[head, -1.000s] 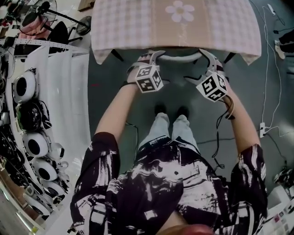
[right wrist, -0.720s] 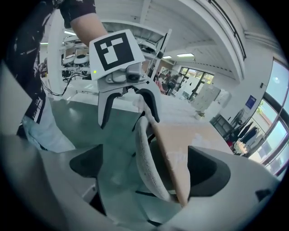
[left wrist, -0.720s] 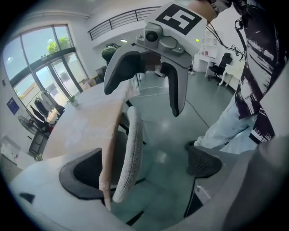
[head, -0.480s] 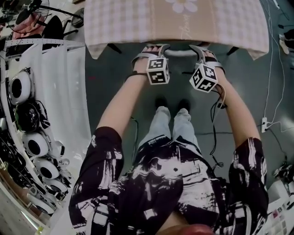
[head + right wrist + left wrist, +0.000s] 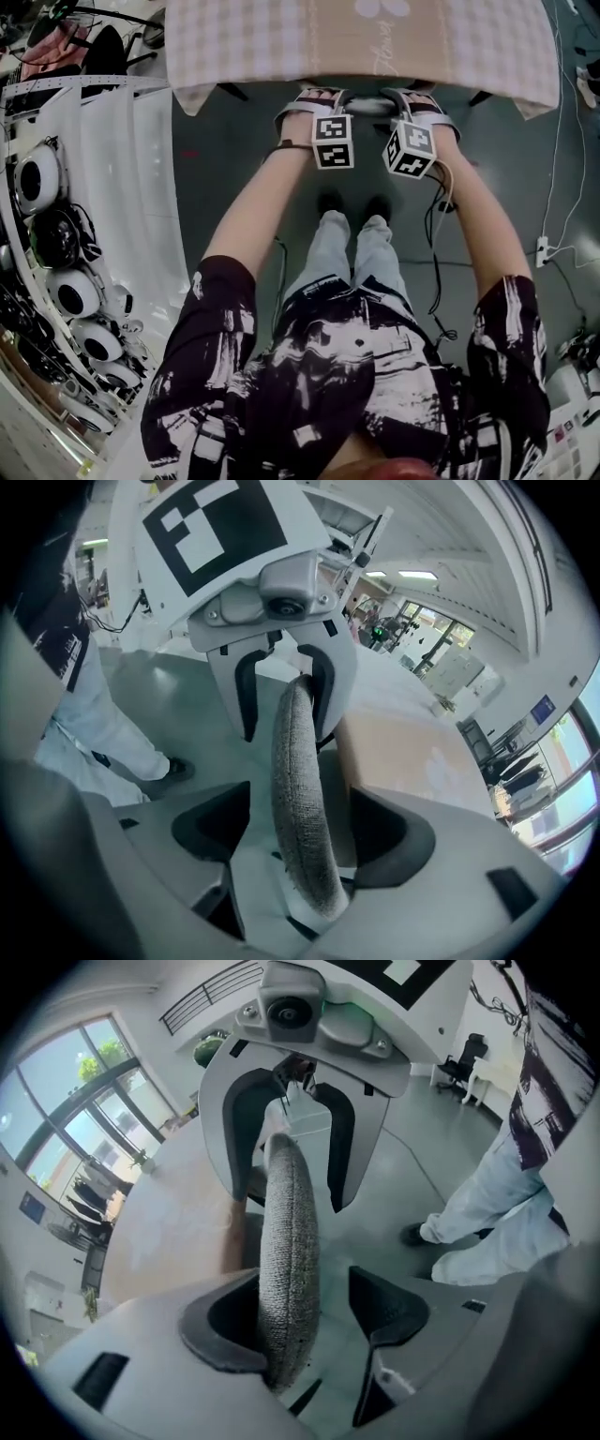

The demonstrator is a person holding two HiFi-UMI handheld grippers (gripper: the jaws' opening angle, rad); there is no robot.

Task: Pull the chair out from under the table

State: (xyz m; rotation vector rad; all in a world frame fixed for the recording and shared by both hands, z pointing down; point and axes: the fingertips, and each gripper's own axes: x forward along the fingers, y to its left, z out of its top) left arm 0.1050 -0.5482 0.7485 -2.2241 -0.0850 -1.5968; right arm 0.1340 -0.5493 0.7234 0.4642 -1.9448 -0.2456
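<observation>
Well, I'm only at the grab. My left gripper [image 5: 302, 1321] and right gripper [image 5: 305, 834] both straddle the padded back rim of the chair [image 5: 367, 105]. Their jaws have just been closing but aren't pinching it yet. The chair sits tucked under the table [image 5: 281, 47], so clamping and the whole pull remain.

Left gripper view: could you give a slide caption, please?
The left gripper, jaws just closing but not yet tight, straddles the chair's grey fabric backrest.

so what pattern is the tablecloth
The tablecloth is a pale pink-and-white check with a plain beige middle panel; the head view shows it best.
</observation>
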